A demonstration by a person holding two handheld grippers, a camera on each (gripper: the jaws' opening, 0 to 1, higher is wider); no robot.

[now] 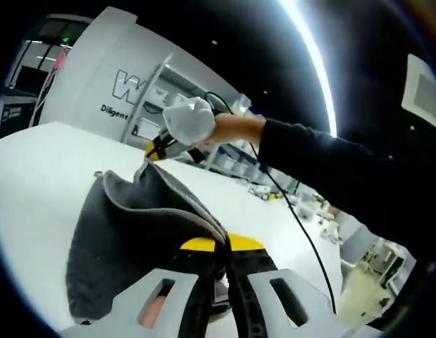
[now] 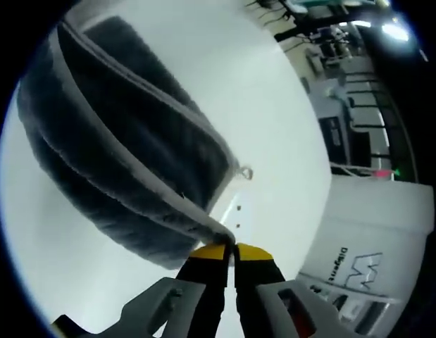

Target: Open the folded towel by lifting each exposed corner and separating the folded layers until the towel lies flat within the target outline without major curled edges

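Dark grey terry towel [image 1: 126, 232] with a paler hemmed edge, lifted off the white tabletop [image 1: 41, 176] and held taut between both grippers. In the left gripper view, the left gripper [image 1: 221, 253], yellow-tipped black fingers on a pale grey body, has its fingers closed together on the near edge of the towel; the cloth sags leftward from there, its lower part resting on the tabletop. At the far end of the towel, the right gripper [image 1: 160, 149] pinches the raised far corner, held by a person's gloved hand [image 1: 191, 120] with a dark sleeve [image 1: 323, 169] and a black cable trailing from it.

In the right gripper view, the right gripper [image 2: 230, 253] has its fingers clamped on a towel corner [image 2: 216, 232]; the hemmed edge [image 2: 133, 169] runs away up-left, folded layers hanging beneath. A small loop tag [image 2: 244, 171] shows at the towel's right edge. White wall panel with lettering [image 2: 358, 264] stands beyond the tabletop.
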